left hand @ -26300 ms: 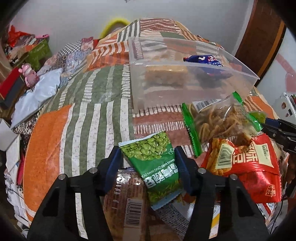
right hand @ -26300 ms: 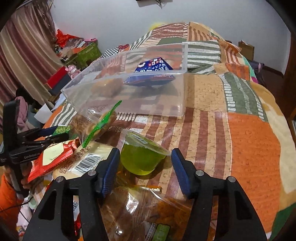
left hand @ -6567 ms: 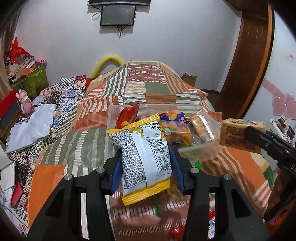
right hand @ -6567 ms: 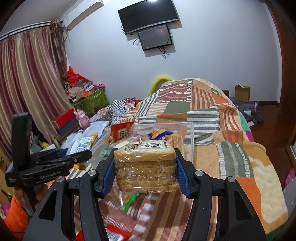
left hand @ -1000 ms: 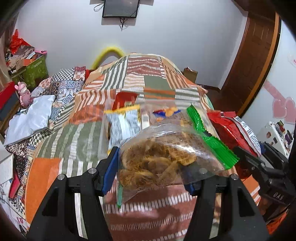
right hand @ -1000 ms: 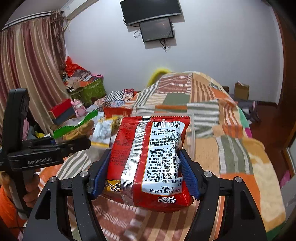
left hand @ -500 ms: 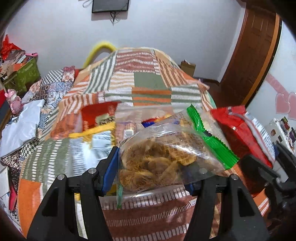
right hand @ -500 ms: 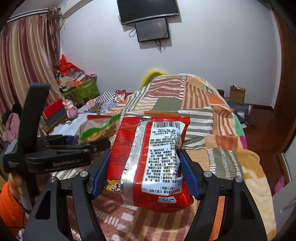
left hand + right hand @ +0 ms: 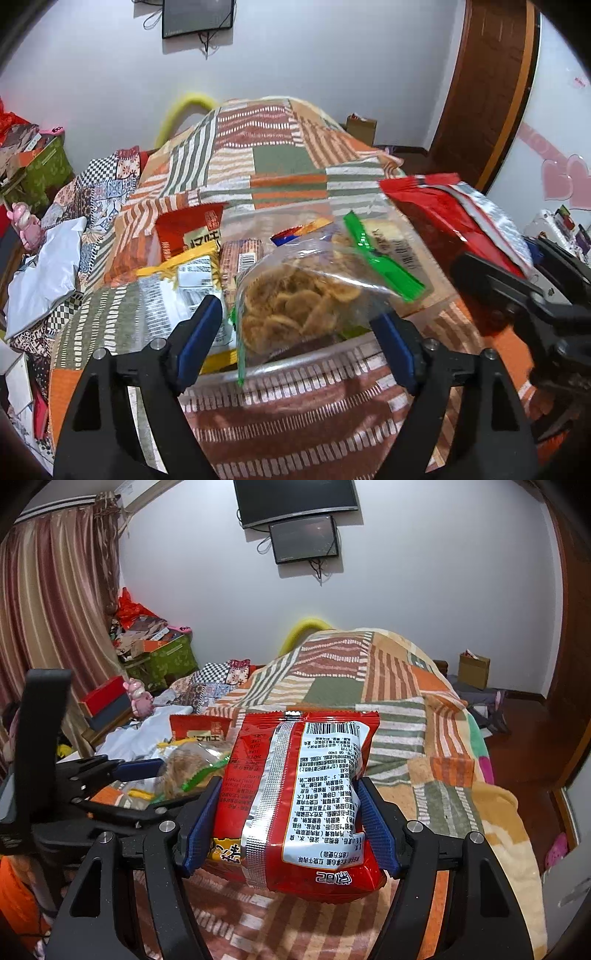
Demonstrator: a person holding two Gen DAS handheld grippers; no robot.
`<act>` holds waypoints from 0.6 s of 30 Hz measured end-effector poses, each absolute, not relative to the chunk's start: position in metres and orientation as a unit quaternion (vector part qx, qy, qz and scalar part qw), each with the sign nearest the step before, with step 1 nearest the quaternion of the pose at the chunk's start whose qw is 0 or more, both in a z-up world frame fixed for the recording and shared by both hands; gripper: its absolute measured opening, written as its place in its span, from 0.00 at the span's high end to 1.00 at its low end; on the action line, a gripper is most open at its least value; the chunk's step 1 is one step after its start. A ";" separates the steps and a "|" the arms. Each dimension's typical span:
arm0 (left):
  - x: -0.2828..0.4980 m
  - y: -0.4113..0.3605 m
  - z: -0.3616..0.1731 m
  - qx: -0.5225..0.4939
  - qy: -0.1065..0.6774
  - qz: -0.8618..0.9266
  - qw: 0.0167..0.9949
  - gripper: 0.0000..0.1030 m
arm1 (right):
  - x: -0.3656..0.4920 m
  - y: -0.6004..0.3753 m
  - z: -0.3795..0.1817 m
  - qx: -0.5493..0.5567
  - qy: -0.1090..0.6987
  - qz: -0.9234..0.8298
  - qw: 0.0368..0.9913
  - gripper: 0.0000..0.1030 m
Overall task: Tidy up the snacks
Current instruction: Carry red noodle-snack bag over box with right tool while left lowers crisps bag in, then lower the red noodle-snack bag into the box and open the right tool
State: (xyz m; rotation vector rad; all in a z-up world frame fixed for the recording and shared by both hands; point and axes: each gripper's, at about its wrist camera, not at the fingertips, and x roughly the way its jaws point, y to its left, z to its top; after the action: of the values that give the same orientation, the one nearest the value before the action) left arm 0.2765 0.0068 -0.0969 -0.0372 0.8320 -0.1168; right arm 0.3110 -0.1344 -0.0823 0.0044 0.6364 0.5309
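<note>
A clear bag of brown chips with a green seal (image 9: pixel 295 306) sits between the jaws of my left gripper (image 9: pixel 295 321), over the near rim of the clear plastic bin (image 9: pixel 295 360). The jaws are opening; the left pad (image 9: pixel 201 332) stands apart from the bag. Inside the bin lie a red packet (image 9: pixel 192 229), a white and yellow bag (image 9: pixel 188 273) and a brown bar (image 9: pixel 240 254). My right gripper (image 9: pixel 288 794) is shut on a red snack packet (image 9: pixel 303 805), held in the air right of the bin. The left gripper (image 9: pixel 140 775) and chip bag (image 9: pixel 188 768) show at the left there.
The bin rests on a bed with a striped patchwork blanket (image 9: pixel 288 173). White cloth (image 9: pixel 48 273) and boxes (image 9: pixel 162 657) crowd the left side. A wooden door (image 9: pixel 491 81) stands at the right. Screens (image 9: pixel 299 502) hang on the far wall.
My left gripper's jaws have spread and the chip bag has sagged down onto the bin. The left gripper came closer over the bin. The right gripper keeps its hold on the red packet.
</note>
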 end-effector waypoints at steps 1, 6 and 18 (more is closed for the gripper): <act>0.272 0.009 -0.093 -0.021 0.400 -0.058 0.914 0.21 | 0.312 -0.133 -0.081 0.001 0.307 0.259 0.916 0.34; 0.261 0.023 -0.080 -0.032 0.382 -0.047 0.922 0.21 | 0.321 -0.119 -0.073 -0.006 0.305 0.271 0.913 0.34; 0.259 0.059 -0.076 -0.052 0.368 -0.012 0.928 0.21 | 0.361 -0.071 -0.087 -0.043 0.351 0.294 0.888 0.34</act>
State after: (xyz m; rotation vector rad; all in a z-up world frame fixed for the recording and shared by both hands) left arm 0.2587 0.0590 -0.0758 -0.1058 0.7536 -0.0254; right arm 0.3609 -0.0709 -0.0872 -0.0892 0.7289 0.6101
